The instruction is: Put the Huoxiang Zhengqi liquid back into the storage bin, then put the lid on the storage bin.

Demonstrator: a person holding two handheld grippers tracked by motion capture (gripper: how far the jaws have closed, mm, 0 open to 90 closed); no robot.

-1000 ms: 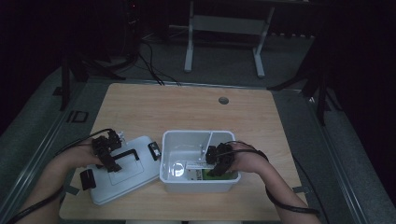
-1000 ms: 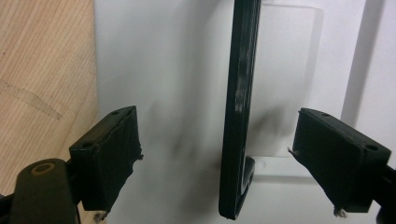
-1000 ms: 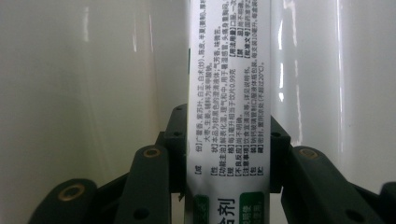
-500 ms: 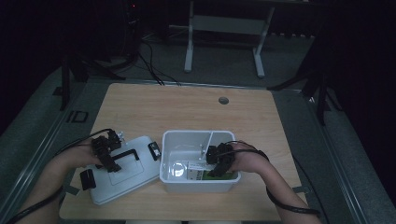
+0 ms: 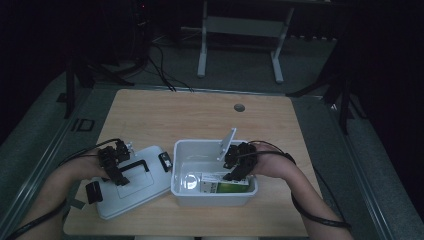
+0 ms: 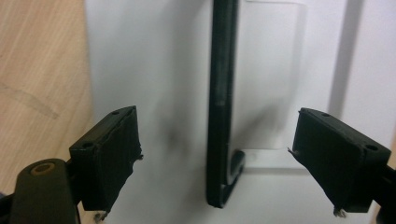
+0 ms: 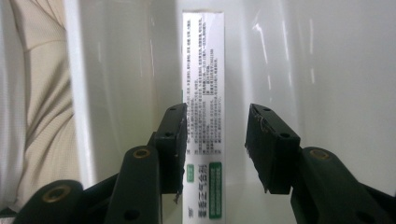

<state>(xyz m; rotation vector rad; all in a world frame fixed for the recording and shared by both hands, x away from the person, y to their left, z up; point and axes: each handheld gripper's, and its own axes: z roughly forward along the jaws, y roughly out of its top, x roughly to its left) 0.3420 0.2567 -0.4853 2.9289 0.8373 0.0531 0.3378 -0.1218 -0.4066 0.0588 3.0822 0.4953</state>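
Box [image 5: 226, 187], white and green, lies flat in the white bin [image 5: 182, 196], against the near wall. Table [image 5: 200, 117] beyond the bin is bare and offers room. Lid [image 5: 145, 187] lies left of the bin, touching it. Right gripper [image 5: 231, 170] hangs over the box; its jaws have just been opening, with the box [image 7: 203, 84] between them and a gap on one side. Left gripper [image 5: 117, 172] stands wide open astride the lid's black handle [image 6: 223, 116].

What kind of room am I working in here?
Probably a lab or workshop recording bay: a bare wooden table on grey floor, cables trailing behind it, and a metal equipment stand in the dark background.
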